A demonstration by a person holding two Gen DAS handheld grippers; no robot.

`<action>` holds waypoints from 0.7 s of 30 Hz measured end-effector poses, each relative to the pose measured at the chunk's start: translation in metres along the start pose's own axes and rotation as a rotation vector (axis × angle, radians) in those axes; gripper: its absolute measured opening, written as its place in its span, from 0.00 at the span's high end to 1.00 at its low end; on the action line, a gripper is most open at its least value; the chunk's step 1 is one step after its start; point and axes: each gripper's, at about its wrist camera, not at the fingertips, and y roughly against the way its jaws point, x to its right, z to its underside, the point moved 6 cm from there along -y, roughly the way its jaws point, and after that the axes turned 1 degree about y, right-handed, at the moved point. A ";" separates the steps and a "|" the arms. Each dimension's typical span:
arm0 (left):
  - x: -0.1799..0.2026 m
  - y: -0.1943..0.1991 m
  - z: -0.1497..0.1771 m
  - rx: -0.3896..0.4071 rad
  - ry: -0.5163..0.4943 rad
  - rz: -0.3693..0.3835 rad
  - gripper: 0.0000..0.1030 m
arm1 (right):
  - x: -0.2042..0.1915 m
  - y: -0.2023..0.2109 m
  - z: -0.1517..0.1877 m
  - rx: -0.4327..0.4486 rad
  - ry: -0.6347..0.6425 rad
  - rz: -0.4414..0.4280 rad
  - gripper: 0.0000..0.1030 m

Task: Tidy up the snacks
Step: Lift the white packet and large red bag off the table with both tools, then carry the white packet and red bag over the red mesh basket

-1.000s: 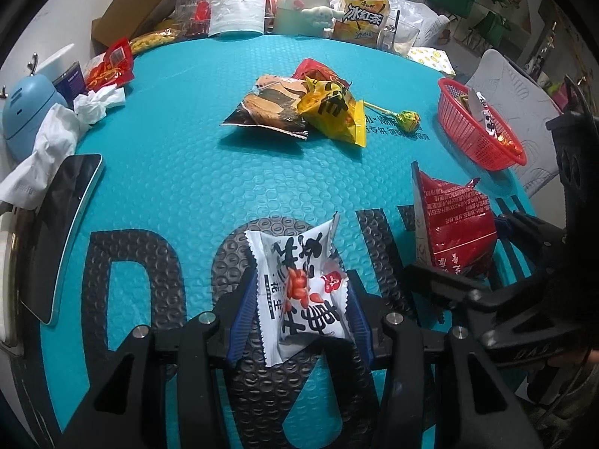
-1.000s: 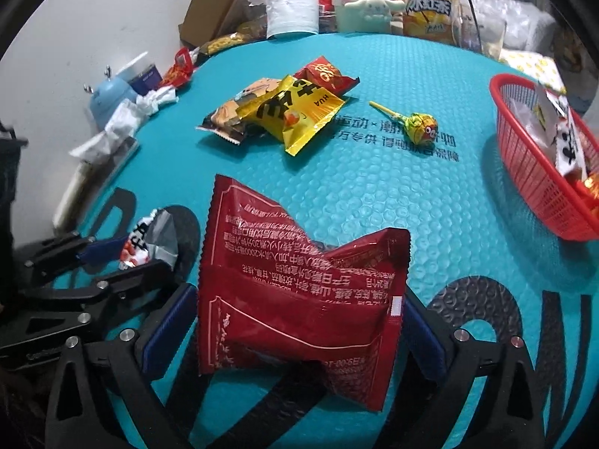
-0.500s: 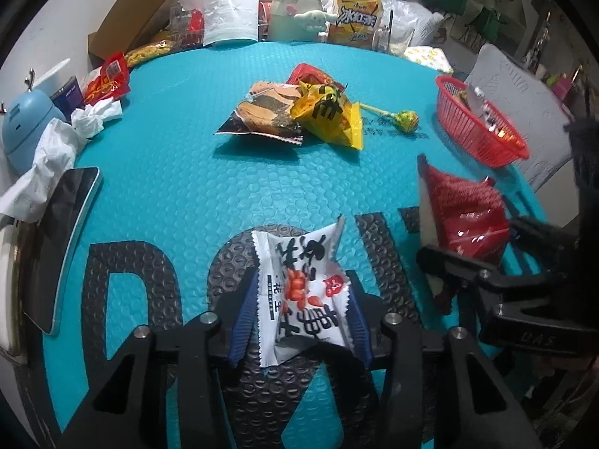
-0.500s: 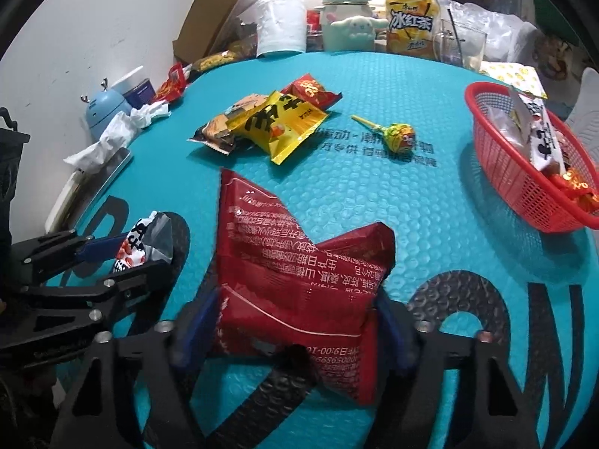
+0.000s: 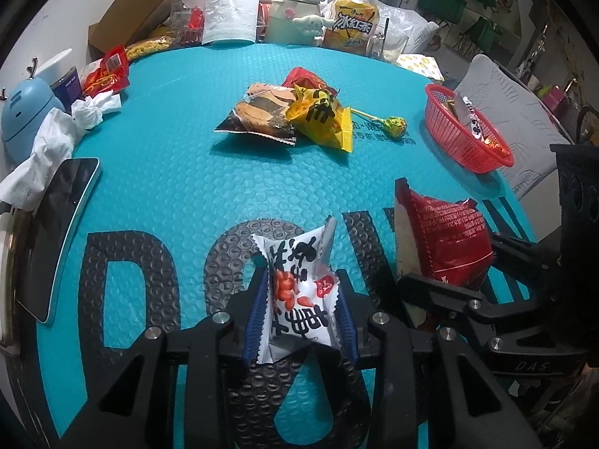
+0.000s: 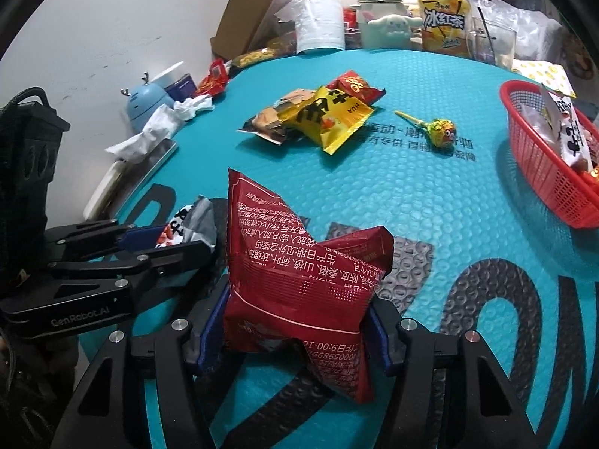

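My left gripper [image 5: 299,310] is shut on a white peanut snack packet [image 5: 299,288], held just above the teal mat. My right gripper [image 6: 295,321] is shut on a red snack bag [image 6: 299,265]; that bag also shows in the left wrist view [image 5: 445,239]. The left gripper with its packet [image 6: 187,224] shows at the left of the right wrist view. A red mesh basket [image 6: 539,172] with several snacks stands at the right. A pile of snack bags [image 6: 318,116] and a lollipop [image 6: 441,133] lie at mid-mat.
A phone [image 5: 60,224], crumpled tissues [image 5: 56,138] and a blue gadget [image 5: 22,116] line the left edge. A tissue roll [image 5: 230,15], cardboard box [image 6: 254,11], white jug [image 5: 295,11], drink bottle [image 6: 445,15] and glass [image 6: 490,46] crowd the far edge.
Both grippers have lifted a little with their snacks. The right gripper has closed tighter on the red bag, which now stands more upright.
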 end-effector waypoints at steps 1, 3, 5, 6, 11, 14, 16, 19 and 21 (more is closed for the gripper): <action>0.001 0.002 0.000 0.003 -0.001 0.004 0.67 | -0.001 0.001 0.000 0.001 0.000 -0.002 0.40; 0.003 0.004 -0.001 0.008 -0.004 0.014 0.67 | -0.003 0.003 0.002 0.003 -0.001 -0.006 0.40; 0.006 0.006 -0.001 0.011 -0.008 0.027 0.67 | -0.004 0.006 0.003 0.006 -0.002 -0.012 0.40; 0.008 0.006 -0.001 0.011 -0.009 0.033 0.67 | -0.004 0.007 0.004 0.009 -0.002 -0.014 0.40; 0.018 0.009 -0.002 0.012 -0.026 0.057 0.67 | -0.004 0.017 0.008 0.024 -0.006 -0.011 0.40; 0.027 0.010 -0.003 0.015 -0.042 0.070 0.67 | -0.002 0.024 0.012 0.032 -0.016 -0.005 0.40; 0.034 0.012 -0.004 0.021 -0.059 0.079 0.67 | -0.001 0.029 0.014 0.040 -0.024 0.000 0.40; 0.045 0.015 -0.007 0.030 -0.083 0.096 0.67 | 0.002 0.039 0.019 0.056 -0.038 0.011 0.39; 0.052 0.017 -0.009 0.037 -0.095 0.110 0.67 | 0.005 0.046 0.022 0.068 -0.049 0.020 0.39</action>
